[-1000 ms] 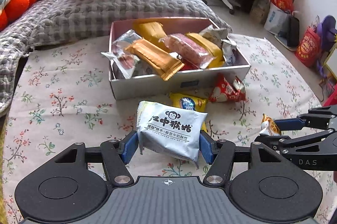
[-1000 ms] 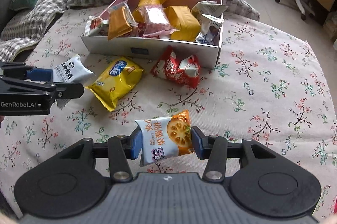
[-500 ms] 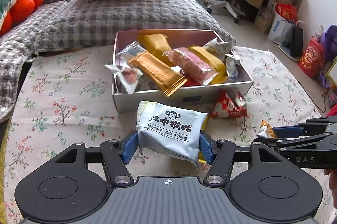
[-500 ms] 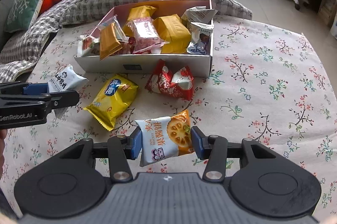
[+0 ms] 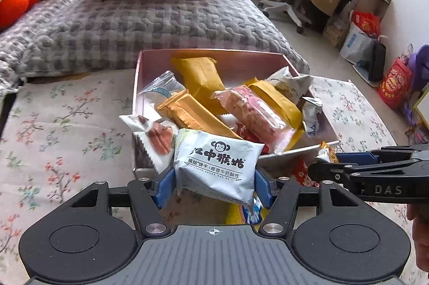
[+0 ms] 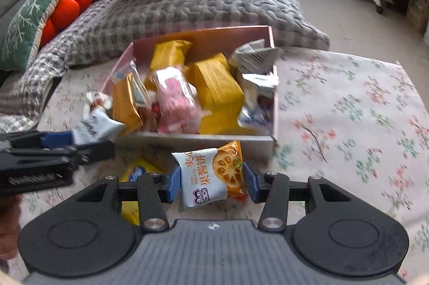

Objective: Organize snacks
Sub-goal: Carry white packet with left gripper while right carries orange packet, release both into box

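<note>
Trouble, as we read it from the left wrist view, starts with how full the snack box (image 5: 325,128) already is: our left gripper (image 5: 214,187) is clenched on the white monkey-logo biscuit pack (image 5: 218,164), held at 6 o'clock of the box over its near wall, and the orange wafer bar (image 5: 197,115) and pink packet (image 5: 254,115) are heaped above the rim, so a drop there could slide back out. The nut packet (image 5: 155,137) at 9 o'clock already hangs over the wall and a nudge might tip it onto the floral cloth (image 5: 61,124). From the right wrist view, our right gripper (image 6: 211,182) grasps the jam biscuit pack (image 6: 211,175) just short of the near wall, with the left gripper at 9 o'clock and close; both releasing together risks the tools colliding. A yellow packet (image 6: 134,175) lies on the cloth beneath, easy to overlook.
</note>
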The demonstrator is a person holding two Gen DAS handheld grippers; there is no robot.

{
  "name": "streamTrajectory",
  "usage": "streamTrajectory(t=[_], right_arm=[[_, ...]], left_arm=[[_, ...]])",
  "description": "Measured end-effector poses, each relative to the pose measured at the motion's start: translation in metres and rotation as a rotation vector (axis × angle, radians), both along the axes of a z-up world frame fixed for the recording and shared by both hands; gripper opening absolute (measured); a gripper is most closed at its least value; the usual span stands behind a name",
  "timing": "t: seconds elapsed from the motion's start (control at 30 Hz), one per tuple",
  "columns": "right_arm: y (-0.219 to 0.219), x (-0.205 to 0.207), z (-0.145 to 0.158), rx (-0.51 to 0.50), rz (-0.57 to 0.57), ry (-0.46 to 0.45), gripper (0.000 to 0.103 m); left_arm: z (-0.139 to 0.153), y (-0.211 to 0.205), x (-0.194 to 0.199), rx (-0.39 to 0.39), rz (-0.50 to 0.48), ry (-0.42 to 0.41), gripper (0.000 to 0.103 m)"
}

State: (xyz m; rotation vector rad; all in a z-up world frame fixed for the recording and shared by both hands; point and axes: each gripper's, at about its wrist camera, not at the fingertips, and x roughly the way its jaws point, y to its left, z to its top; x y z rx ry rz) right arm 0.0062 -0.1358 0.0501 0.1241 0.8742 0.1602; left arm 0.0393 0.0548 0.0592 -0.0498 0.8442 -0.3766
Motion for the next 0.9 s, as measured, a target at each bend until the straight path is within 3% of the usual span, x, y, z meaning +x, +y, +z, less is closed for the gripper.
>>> streamTrajectory(t=[0.17,0.33,0.43,0.63,0.9], right_arm=[[0.003,0.019,0.002,0.040,0.008,0.003,0.044],[0.001,0.028,0.005,0.108,-0.003,0.051,0.044],[0.001,0.026,0.012,0.095,-0.009,0.075,0.041],[0.002,0.034,0.015,0.074,-0.031,0.004,0.040],[0.000,0.051,0.004,0.072,-0.143,-0.073,0.041]], left_arm=[[0.000,-0.002,0.019,-0.025,-0.014,-0.023,0.061],[-0.002,-0.003,0.031,-0.074,-0.005,0.007,0.061],[0.001,-0.004,0.032,-0.064,-0.017,-0.022,0.061],[-0.009,-0.006,0.046,-0.101,-0.008,-0.016,0.061],[-0.004,-0.005,0.052,-0.102,0.019,-0.099,0.062]])
